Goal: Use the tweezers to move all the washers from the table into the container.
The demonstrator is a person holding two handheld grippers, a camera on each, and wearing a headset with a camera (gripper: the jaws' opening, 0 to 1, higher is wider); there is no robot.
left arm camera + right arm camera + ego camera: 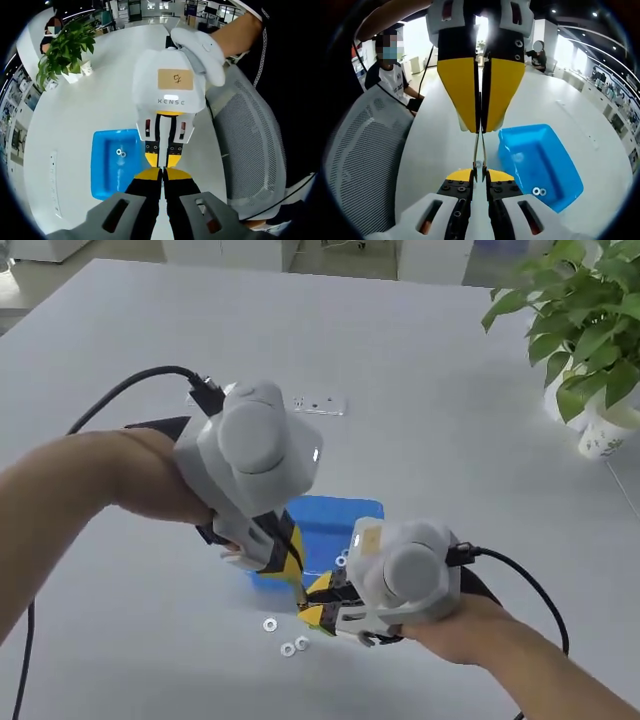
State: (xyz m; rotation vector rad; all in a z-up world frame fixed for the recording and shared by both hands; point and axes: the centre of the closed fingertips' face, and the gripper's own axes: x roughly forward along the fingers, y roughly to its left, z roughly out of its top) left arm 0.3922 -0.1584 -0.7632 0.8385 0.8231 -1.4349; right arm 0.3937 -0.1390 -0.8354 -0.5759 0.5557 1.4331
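Grey table (pixel 450 390) takes up most of the head view. A mesh chair (pixel 250 140) stands at its edge and a potted plant (pixel 585 320) at the far right corner. The left gripper (pixel 162 175) and right gripper (pixel 480 176) face each other tip to tip, low over the table just beside the blue container (pixel 335 515), each in a bare hand. The container sits on the table, close behind the jaw tips in the head view. The tweezers (pixel 478 145) are thin metal prongs running from the left gripper's yellow jaws down into the right gripper's jaws. Both pairs of jaws are narrow and look clamped on the tweezers, one at each end. Three washers (pixel 270 625) lie loose on the table in front of the container, near the right gripper and apart from the tweezers. Two washers (pixel 538 191) lie side by side inside the container, on its floor.
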